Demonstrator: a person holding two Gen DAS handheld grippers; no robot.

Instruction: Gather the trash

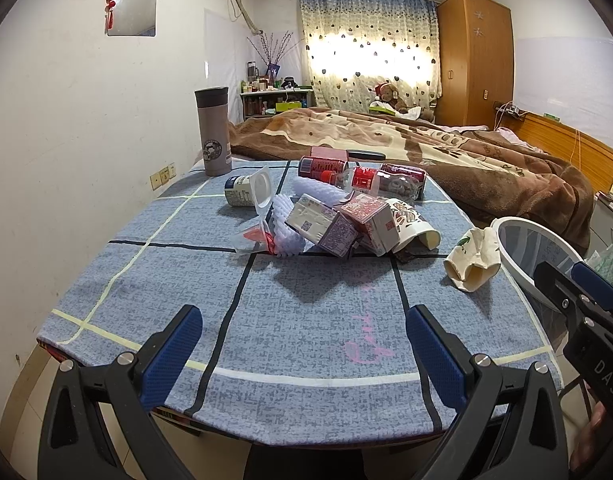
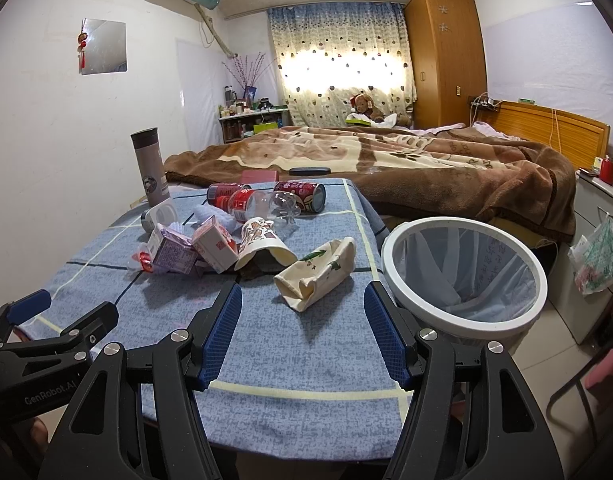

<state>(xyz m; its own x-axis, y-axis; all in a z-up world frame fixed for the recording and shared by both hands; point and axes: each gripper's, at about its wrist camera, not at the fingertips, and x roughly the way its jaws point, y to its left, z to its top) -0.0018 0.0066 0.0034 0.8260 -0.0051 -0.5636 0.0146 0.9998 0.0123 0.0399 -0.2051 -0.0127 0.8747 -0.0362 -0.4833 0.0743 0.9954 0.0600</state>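
Note:
A heap of trash lies on the blue checked tablecloth (image 1: pixel 306 320): milk cartons (image 1: pixel 370 218), a yoghurt cup (image 1: pixel 246 190), red cans (image 1: pixel 320 166), a clear bottle (image 1: pixel 362 180) and a patterned paper cup (image 1: pixel 412 228). A crushed cream paper cup (image 1: pixel 472 260) (image 2: pixel 316 274) lies apart, near the table's right edge. A white-rimmed bin (image 2: pixel 464 276) with a liner stands beside the table at right. My left gripper (image 1: pixel 304 354) is open and empty above the near table edge. My right gripper (image 2: pixel 302 334) is open and empty, just short of the crushed cup.
A grey thermos (image 1: pixel 213 132) stands at the table's far left corner. A bed with a brown blanket (image 1: pixel 446 148) lies behind the table. A wooden wardrobe (image 1: pixel 476 52) stands at the back right. A plastic bag (image 2: pixel 596 260) hangs at the right.

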